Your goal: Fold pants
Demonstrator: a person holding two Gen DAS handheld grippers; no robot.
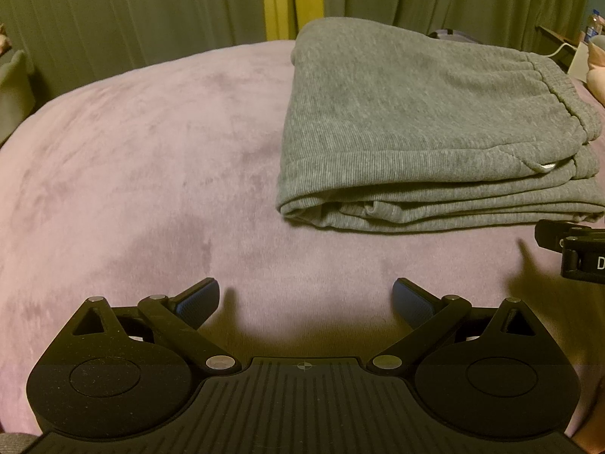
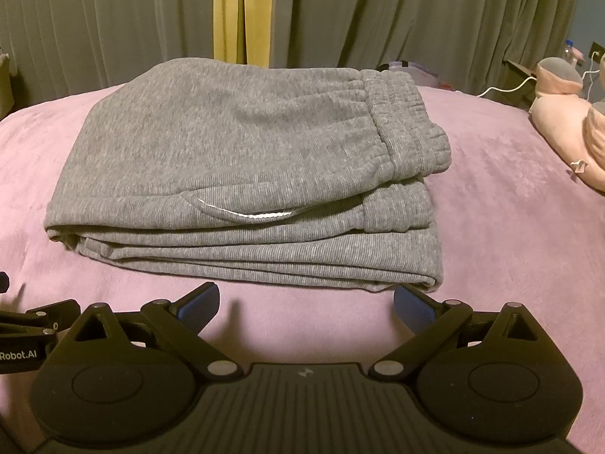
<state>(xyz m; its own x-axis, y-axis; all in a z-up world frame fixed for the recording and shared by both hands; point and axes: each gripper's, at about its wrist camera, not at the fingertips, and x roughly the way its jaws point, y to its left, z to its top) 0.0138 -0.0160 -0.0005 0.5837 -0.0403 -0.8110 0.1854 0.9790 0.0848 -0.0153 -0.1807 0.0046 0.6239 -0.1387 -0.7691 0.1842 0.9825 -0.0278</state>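
Both of my tools gape wide, empty: left gripper [image 1: 305,295], right gripper [image 2: 306,299]. Folded grey knit sweatpants [image 2: 242,159] lie on the pink plush bedcover [image 1: 132,174], stacked edge crosswise before my right, nearer one.

Setting: home bedroom. Evidence: soft pink-purple plush blanket [image 2: 510,208] covering a wide bed-like surface; floor-length grey-green curtains [image 2: 416,19] across the back wall, with a yellow curtain [image 2: 242,11] showing in the gap; pink plush toy [image 2: 567,128] on the blanket at right; white cable [image 2: 506,89] and cluttered shelf [image 2: 525,75] behind.
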